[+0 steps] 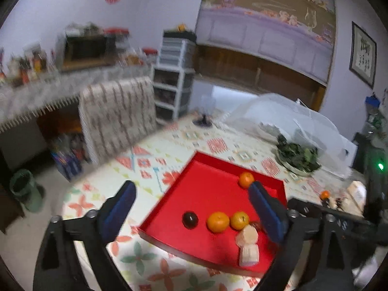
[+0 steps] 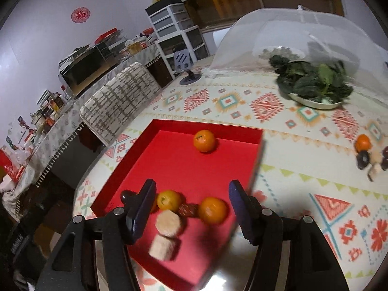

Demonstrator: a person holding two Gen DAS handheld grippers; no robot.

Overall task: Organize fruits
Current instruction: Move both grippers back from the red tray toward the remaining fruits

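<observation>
Left gripper [image 1: 191, 208] is seen spread wide, nothing between its blue pads [image 1: 120, 208]; it hangs above the near left part of the red tray [image 1: 169, 203]. Right gripper [image 2: 191, 208] is seen partly spread, nothing pinched; fruit is framed between its fingers [image 2: 143, 208] but no contact can be made out.

The tray is set on a patterned tablecloth [image 2: 278, 126]. Inside it, near the front edge, a cluster is found: two oranges [image 1: 218, 222] [image 1: 239, 220], a dark round fruit [image 1: 190, 220], a small reddish-brown fruit [image 2: 188, 209], and two pale cut chunks [image 1: 247, 236] [image 1: 248, 255], one just in front of the other. A third orange [image 1: 246, 180] is seen alone near the tray's far right corner.

Outside the tray, well off to the right on the cloth, a second group is left: one orange [image 2: 363, 143], dark fruits [image 2: 363, 160] and pale chunks [image 2: 374, 169], touching or nearly so; detail is blurred.

A plate of leafy greens [image 2: 312, 82] is set beyond the tray, at the edge of a white mesh food cover [image 2: 266, 26].
</observation>
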